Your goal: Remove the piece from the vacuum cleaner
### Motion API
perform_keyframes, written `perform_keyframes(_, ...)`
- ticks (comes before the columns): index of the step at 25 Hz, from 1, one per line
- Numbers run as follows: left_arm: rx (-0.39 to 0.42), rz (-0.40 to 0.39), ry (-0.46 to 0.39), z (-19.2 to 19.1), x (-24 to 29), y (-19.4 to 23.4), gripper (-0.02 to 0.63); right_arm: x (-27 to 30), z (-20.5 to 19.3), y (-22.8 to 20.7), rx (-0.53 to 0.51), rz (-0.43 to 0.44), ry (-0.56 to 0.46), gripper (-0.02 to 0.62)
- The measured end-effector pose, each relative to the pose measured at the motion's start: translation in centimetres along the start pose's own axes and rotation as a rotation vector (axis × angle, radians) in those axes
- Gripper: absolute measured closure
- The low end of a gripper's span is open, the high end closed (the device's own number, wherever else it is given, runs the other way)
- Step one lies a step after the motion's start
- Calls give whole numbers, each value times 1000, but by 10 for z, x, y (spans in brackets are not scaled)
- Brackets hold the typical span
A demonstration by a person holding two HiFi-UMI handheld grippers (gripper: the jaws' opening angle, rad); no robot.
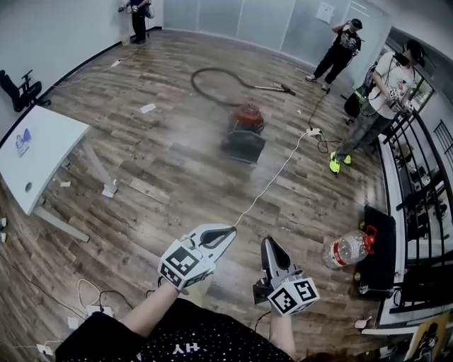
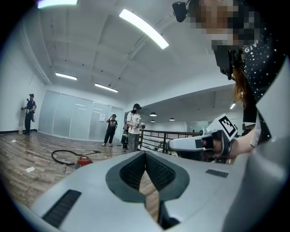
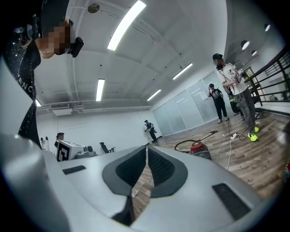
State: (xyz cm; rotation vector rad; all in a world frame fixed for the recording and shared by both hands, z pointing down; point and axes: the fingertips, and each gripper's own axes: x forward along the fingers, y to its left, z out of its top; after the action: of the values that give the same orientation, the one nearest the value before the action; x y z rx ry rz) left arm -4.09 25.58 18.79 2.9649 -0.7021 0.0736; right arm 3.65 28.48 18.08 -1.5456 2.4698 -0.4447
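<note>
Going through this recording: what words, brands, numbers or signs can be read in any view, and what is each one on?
"HY": white letters on the person's black shirt, head view.
"ENC": same shirt, right gripper view.
Letters on the shirt in the left gripper view: cut off, unclear.
Cubes: square marker patterns only, no letters.
Paper on the glass wall: too small to read.
Mark on the table: blurred.
Bottle label: too small to read.

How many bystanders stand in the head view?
3: one bystander in the far left corner, a second at the far right, a third nearer, at the right edge. Others may stand outside this view.
</note>
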Motion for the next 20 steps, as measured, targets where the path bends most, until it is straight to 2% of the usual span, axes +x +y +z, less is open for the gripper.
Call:
perform_keyframes(5,10,-16,-13,21,46,62,597,64,31,-40,-18,-10,-23,583)
perform_keyframes(13,9,-23,-8,33,117,155,597,154,56,-102,-36,-27,-43,583)
perform_keyframes(20,-11,-54,6,29,172,196,597,192,64,-161,-21,-71,-52,583)
